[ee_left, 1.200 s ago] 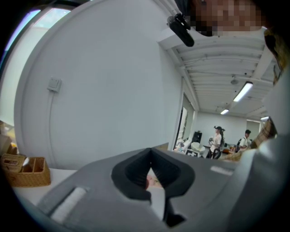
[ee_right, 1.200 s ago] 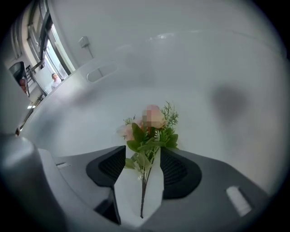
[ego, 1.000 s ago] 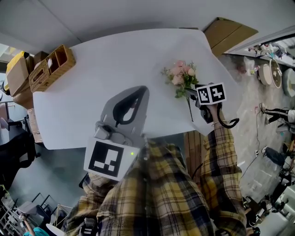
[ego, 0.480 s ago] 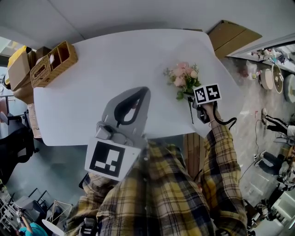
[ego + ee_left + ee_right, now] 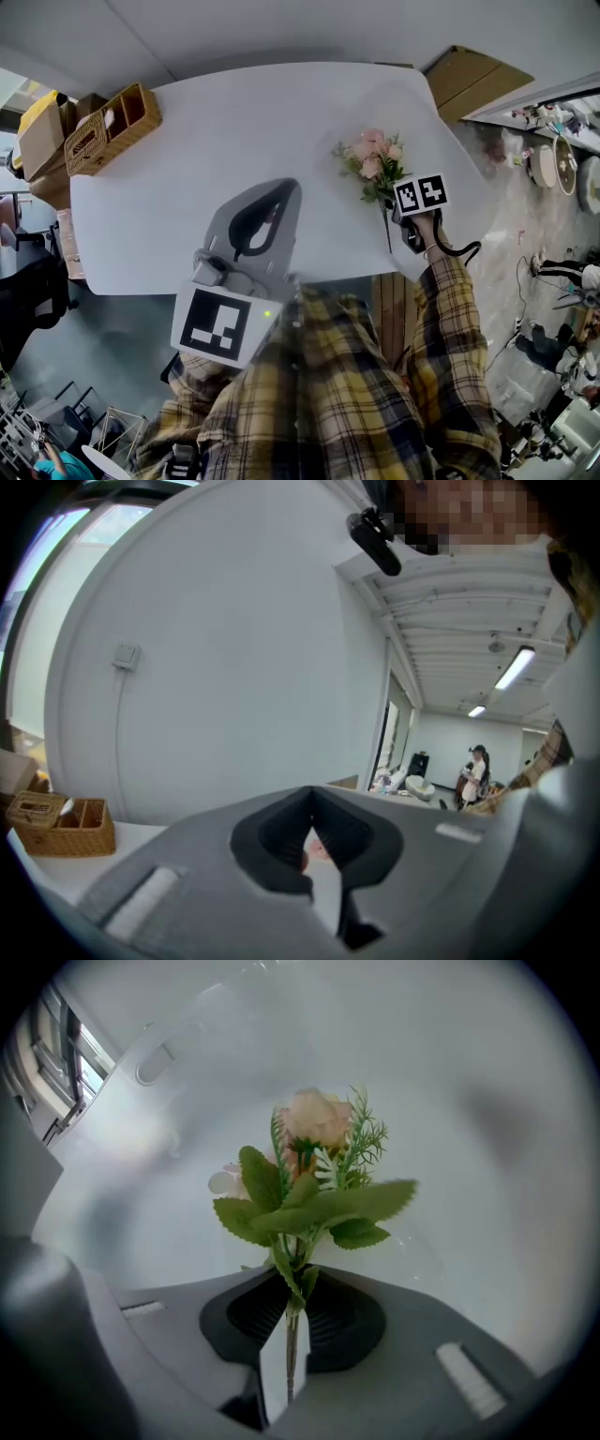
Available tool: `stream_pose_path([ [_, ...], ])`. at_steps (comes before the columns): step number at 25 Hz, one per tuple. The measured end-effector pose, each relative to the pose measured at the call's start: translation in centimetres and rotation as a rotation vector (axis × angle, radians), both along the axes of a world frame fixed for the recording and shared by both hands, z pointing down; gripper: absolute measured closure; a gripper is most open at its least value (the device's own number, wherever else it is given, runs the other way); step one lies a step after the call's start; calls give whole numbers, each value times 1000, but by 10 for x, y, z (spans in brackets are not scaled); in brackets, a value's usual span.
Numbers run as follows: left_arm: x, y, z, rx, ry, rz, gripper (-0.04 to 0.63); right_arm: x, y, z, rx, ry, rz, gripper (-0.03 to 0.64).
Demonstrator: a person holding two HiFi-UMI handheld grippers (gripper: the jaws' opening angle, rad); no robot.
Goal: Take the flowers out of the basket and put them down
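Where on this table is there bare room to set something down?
The table's middle and far side are bare, between the basket at its far left corner and the flowers at right. The near left edge below the basket is free too. Crowded: around the flowers, and the near middle by the left gripper.

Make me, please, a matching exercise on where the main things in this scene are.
Things:
1. woven wicker basket
2. bunch of pink flowers with green leaves
3. grey left claw

Places:
A. right side of the white table
B. far left corner of the table
C. over the table's near edge, jaws together, nothing held

Pairs: 1-B, 2-A, 3-C
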State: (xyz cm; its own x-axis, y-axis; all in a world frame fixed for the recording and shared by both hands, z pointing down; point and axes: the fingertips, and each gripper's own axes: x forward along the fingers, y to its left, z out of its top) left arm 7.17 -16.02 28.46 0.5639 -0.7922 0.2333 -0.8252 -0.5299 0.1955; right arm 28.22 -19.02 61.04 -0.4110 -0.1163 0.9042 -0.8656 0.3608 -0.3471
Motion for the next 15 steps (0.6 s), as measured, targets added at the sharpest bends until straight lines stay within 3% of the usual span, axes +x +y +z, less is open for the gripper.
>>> stream_pose_path([
  [15,2,6,-17,36,9,22,594,-6,-12,-54,119,8,-7,594],
])
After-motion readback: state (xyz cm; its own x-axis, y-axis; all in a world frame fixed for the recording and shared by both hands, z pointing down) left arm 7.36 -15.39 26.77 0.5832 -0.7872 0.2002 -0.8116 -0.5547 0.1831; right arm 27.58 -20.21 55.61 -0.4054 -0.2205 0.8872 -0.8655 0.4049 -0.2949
